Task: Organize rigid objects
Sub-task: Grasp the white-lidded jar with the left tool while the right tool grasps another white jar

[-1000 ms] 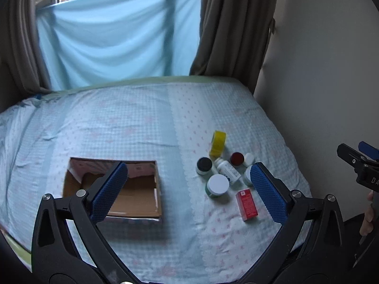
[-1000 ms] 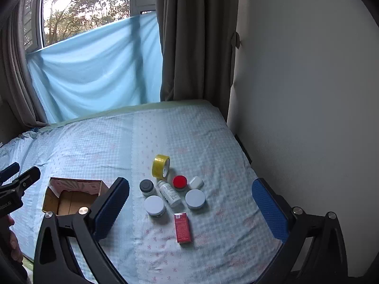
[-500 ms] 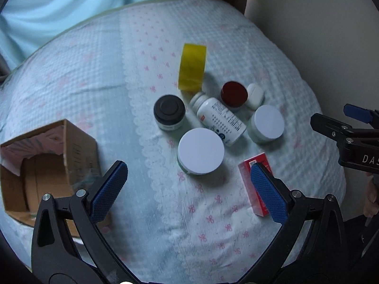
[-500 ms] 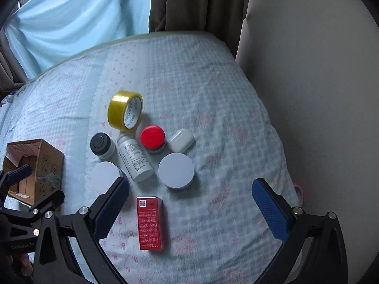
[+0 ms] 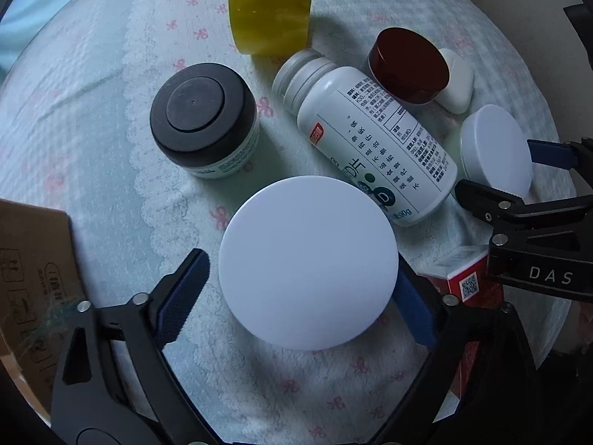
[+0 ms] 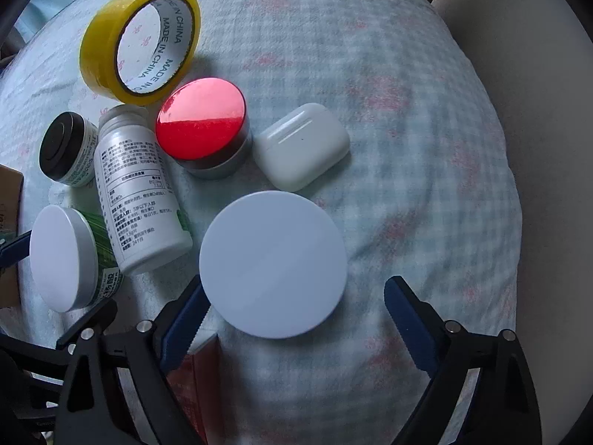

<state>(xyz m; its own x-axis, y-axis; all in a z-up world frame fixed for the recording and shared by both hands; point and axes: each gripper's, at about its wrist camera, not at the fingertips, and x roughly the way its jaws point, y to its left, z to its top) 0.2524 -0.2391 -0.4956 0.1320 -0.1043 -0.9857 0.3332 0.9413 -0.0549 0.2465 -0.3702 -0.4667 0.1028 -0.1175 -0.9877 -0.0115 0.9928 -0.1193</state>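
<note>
While both of my grippers point down at the bed (image 6: 407, 111), each one has a white-lidded jar between its blue pads. My left gripper (image 5: 300, 296) is closing around the big white-lidded jar (image 5: 307, 261); the right pad looks to be touching the lid's edge, but there is a gap on the left side, so it is not squeezing the jar yet. My right gripper (image 6: 292, 304) is closing too, around the other white-lidded jar (image 6: 273, 264); the left pad is at the lid's edge and the right pad is well apart from it, so this jar is not gripped either. Between the two jars a white pill bottle (image 5: 367, 141) lies on its side. A jar with a black lid (image 5: 203, 120) stands just to its left. A jar with a shiny red lid (image 6: 202, 126) stands by the top of the bottle, and a white earbud case (image 6: 302, 146) sits right beside it. A roll of yellow tape (image 6: 139, 42) stands on its edge at the far side of the group. A red box (image 5: 467, 285) lies near me, partly hidden under my grippers. A cardboard box (image 5: 33, 285) sits at the left edge of the bed sheet, apart from the small things.
</note>
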